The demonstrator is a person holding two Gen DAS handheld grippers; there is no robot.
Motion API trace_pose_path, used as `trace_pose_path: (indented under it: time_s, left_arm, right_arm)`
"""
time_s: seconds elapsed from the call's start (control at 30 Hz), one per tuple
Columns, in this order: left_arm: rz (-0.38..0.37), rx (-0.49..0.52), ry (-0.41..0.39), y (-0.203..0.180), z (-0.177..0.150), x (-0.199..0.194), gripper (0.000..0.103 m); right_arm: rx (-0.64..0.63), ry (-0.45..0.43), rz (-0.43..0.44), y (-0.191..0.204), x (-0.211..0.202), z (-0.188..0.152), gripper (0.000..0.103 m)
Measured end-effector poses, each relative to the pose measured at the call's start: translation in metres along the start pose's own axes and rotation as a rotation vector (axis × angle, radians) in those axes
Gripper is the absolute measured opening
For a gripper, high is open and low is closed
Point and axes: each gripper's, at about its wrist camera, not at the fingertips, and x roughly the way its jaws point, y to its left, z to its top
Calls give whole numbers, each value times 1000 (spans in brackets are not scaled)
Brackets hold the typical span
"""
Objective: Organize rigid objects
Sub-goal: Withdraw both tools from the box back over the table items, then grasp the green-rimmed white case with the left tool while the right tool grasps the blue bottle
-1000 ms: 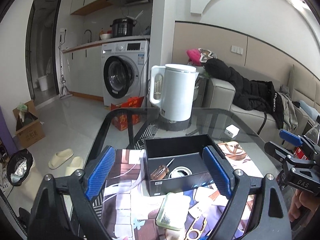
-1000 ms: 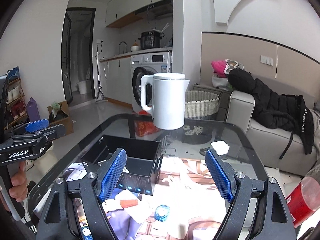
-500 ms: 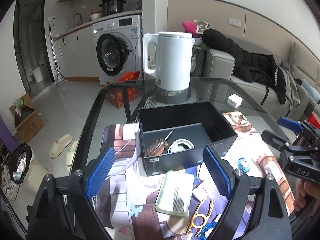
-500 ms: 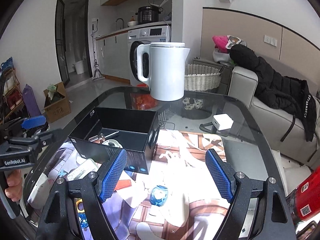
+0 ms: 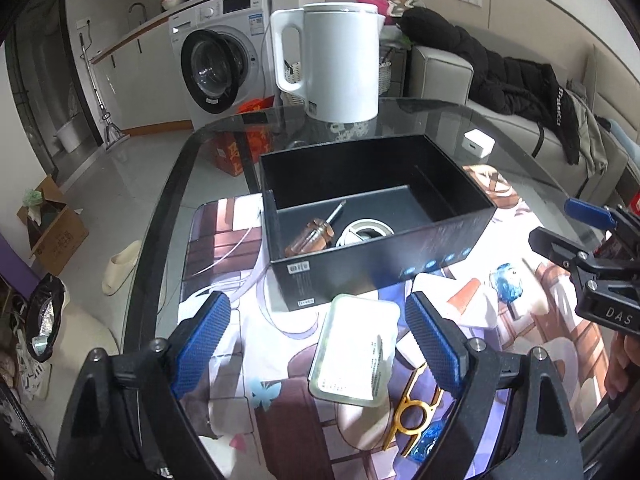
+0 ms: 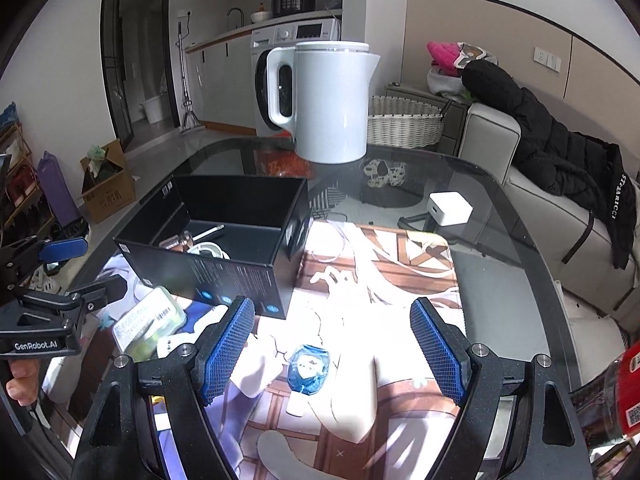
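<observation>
Black box (image 5: 376, 216) sits open on the printed mat (image 5: 224, 232), near the middle of the glass table (image 5: 168, 200). Already inside, at the near-left corner: a screwdriver (image 5: 316, 230) with an amber handle, lying flat, and just beside it a white ring-shaped thing (image 5: 366, 232), possibly a roll of tape; too little of it shows to be sure. The box evidently serves as the collecting bin, so loose items are judged to go there.

Still loose on the mat, in front of the box: a flat clear case with a label (image 5: 356, 352), just short of the box's front wall; a gold ring-shaped piece (image 5: 412, 408) beside it; a small blue round trinket (image 6: 308, 364) further along the mat.

Left gripper (image 5: 316, 348): jaws wide apart, nothing between the pads, tilted down over the clear case, which lies in line between the two fingers. Judged the next pick for this hand.

Right gripper (image 6: 332, 348): also spread wide and empty, angled down with the blue trinket framed between its fingers. Likely its target.

Outward: white kettle (image 5: 340, 64) at the far table edge, white charger block (image 6: 450, 208) on bare glass, both well apart from the work area and probably not part of the sort.
</observation>
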Motion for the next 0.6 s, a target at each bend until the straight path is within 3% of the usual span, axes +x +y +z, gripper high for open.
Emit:
trace_pose_path:
  time_s: [0.6]
  left_arm:
    - [-33,48,121,-12,-12,29,89]
  right_arm:
    - [-38,125,5,5,33,-18,83]
